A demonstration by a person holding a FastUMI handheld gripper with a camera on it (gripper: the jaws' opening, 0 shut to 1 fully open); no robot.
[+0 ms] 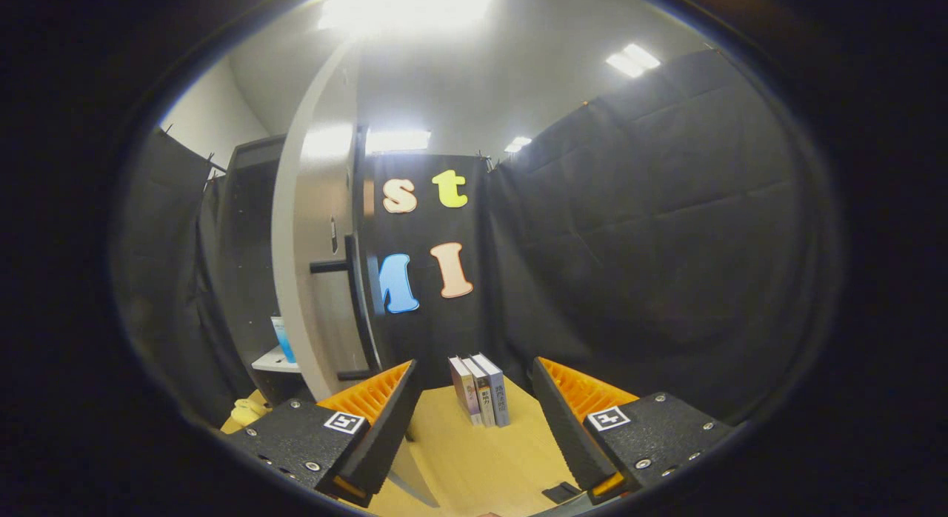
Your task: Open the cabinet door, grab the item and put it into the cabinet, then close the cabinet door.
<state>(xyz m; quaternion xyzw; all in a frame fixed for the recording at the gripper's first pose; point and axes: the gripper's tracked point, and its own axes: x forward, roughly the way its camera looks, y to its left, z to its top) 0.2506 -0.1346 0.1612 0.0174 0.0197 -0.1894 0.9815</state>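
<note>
In the gripper view, the gripper [474, 421] hangs above a wooden table [474, 458] with its fingers spread wide and nothing between them. Just beyond the fingers, a little past the middle of the gap, three books [480, 389] stand upright in a row on the table, spines toward the camera. To the left, the cabinet door [315, 265] is swung open, its dark bar handle [357, 309] on the near face. Behind it the cabinet [248, 265] shows a white shelf [272, 361] with a blue object [283, 339] on it.

The door looks open, so the grab seems next. The books stand loose and side by side; closing on one could topple its neighbours or pinch two at once. The open door sits close to the left finger, so a swing leftward with a book could knock its edge.
</note>
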